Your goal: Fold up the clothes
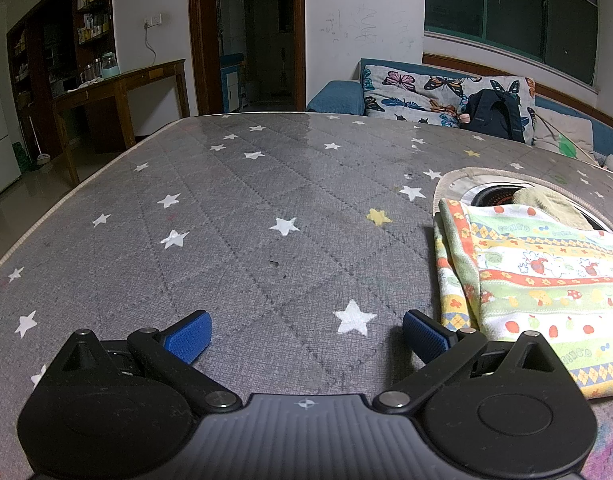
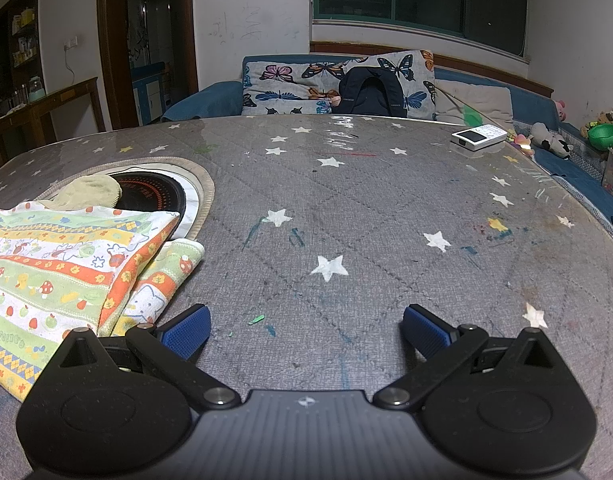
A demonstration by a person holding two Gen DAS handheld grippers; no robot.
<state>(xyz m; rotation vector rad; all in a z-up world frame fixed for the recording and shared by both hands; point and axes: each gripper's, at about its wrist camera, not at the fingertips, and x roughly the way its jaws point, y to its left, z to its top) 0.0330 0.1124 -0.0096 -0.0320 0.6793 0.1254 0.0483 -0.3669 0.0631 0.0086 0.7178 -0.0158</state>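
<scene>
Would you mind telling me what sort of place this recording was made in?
Most likely a home living room: a sofa with a butterfly-print cushion, soft toys, and a large table under a star-patterned cover.

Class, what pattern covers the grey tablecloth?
White stars, a few yellow, on the quilted tablecloth; clearest in the right wrist view.

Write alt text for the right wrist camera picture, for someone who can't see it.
The open right gripper hovers over a grey star-print tablecloth, holding nothing. A folded colourful cloth lies to its left, partly covering a round stove set into the table.
</scene>
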